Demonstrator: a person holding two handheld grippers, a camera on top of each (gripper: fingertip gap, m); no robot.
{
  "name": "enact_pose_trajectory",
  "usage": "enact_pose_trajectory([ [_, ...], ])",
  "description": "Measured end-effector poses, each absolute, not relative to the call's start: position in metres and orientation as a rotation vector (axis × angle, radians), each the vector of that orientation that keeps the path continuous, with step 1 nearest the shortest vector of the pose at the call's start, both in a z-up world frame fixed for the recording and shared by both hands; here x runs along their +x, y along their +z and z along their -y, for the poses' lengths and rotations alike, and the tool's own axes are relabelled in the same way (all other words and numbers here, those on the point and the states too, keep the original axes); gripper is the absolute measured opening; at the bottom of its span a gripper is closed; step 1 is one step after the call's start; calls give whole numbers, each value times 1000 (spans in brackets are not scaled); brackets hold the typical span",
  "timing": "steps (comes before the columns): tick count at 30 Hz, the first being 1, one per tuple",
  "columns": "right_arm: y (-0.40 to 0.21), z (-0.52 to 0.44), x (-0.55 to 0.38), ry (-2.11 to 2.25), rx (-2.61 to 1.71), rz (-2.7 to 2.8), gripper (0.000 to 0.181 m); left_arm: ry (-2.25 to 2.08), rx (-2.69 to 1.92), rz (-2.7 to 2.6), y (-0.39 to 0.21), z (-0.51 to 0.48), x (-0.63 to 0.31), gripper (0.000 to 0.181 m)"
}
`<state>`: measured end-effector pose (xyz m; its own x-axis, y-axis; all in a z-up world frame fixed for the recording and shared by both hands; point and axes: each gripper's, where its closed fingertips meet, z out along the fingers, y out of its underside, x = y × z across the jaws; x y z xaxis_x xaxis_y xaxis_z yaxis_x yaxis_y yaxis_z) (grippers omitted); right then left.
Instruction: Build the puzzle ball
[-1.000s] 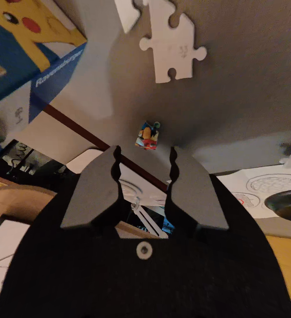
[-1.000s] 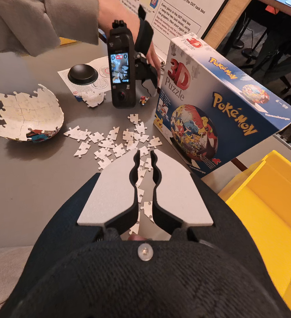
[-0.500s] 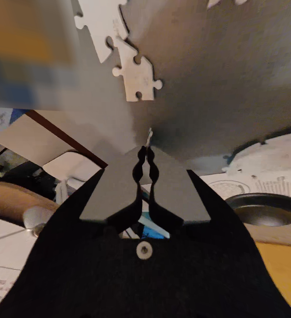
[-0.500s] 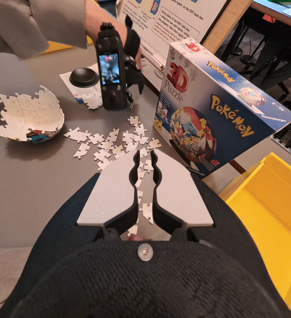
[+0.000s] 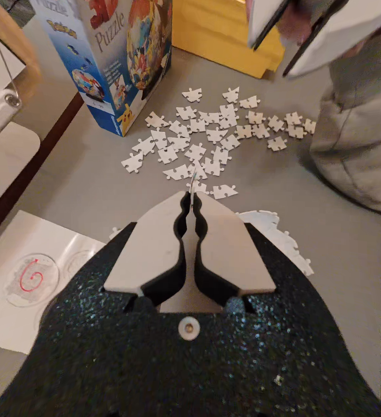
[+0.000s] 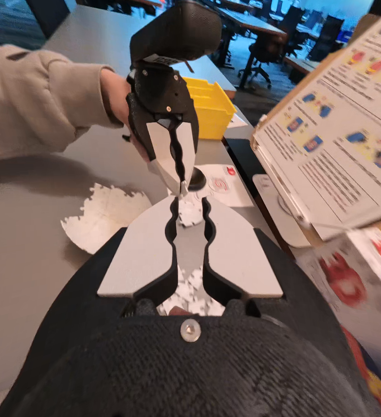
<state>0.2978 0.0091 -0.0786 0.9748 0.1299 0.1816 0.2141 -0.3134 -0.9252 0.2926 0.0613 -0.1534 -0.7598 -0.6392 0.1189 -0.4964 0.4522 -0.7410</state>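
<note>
My left gripper (image 5: 191, 196) is shut on a small puzzle piece (image 5: 192, 183), held edge-on above the grey table (image 5: 76, 180). The right wrist view shows this gripper (image 6: 182, 180) pointing down in a hand, the piece (image 6: 183, 187) at its tips. My right gripper (image 6: 189, 200) is open and empty, facing the held piece just below it. The white half-built ball shell (image 6: 103, 214) lies on the table to the left, and also shows beside my left gripper (image 5: 275, 234). Several loose white pieces (image 5: 198, 137) lie scattered ahead.
The puzzle box (image 5: 117, 67) stands at the table's left edge, with a yellow bin (image 5: 218, 33) behind it. An instruction sheet (image 5: 27, 270) and a black dome stand (image 6: 197, 178) lie near the shell. An upright instruction board (image 6: 331, 135) is on the right. A grey sleeve (image 5: 354, 135) is close. The left gripper's tips are roughly 9 cm from the right gripper's. The white half-built ball shell (image 6: 103, 214) is closer to my left gripper, around 15 cm from its tips; the right tips are 20 cm off.
My left gripper closed on the coloured piece, lifted it off the table and turned toward the loose pieces. My right gripper swung left to face it and opened a little wider.
</note>
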Motion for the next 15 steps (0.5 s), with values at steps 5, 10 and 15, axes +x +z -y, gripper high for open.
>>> enact_pose_trajectory([
  [5,-101,-49,264,27,-1928,357,22,-1276,-1039,-2451,-140,-62,258,1],
  [10,-121,-62,239,57,-1969,423,17,-1246,-913,-2465,-138,-57,240,1],
  [15,-129,-60,234,-22,-1975,391,3,-1199,-820,-2472,-145,-52,238,2],
])
